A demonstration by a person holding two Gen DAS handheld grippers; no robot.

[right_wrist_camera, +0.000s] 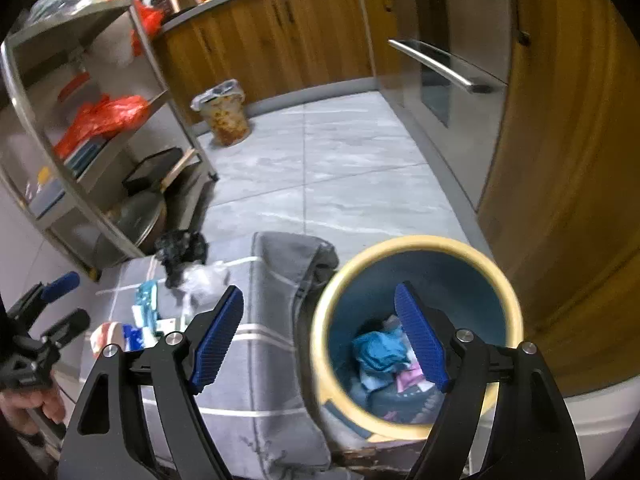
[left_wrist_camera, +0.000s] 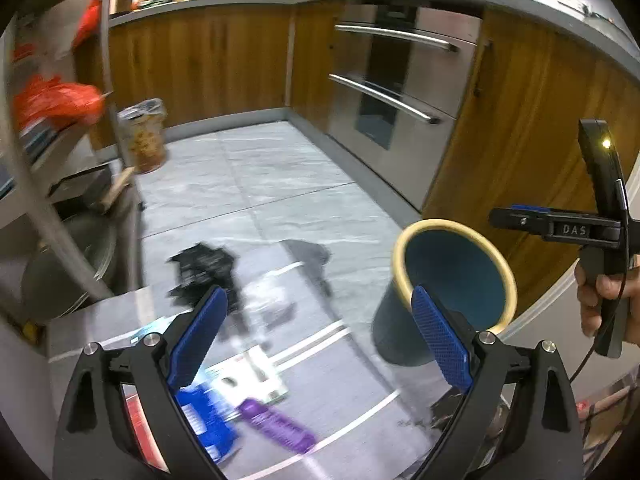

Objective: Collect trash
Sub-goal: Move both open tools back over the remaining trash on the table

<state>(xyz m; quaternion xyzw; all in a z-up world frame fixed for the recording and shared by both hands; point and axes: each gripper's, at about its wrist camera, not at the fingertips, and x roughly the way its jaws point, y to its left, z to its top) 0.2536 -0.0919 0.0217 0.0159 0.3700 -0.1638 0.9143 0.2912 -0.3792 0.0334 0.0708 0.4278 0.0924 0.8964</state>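
1. Blue-padded left tongs stand wide apart with nothing between them, over a grey cloth with white stripes.
2. Right tongs are also spread apart and empty, hanging above the rim of a teal bin with a cream rim.
3. Inside that bin lie crumpled blue and pink scraps.
4. On the grey cloth, trash is scattered: a purple wrapper, a blue packet, a white carton, a clear plastic wad and a crumpled black bag.
5. The bin stands just beside the cloth's right edge, near the wooden cabinets.
6. A metal shelf rack at the left carries an orange plastic bag.
7. Further back on the tiled floor stands a small lined waste bin.
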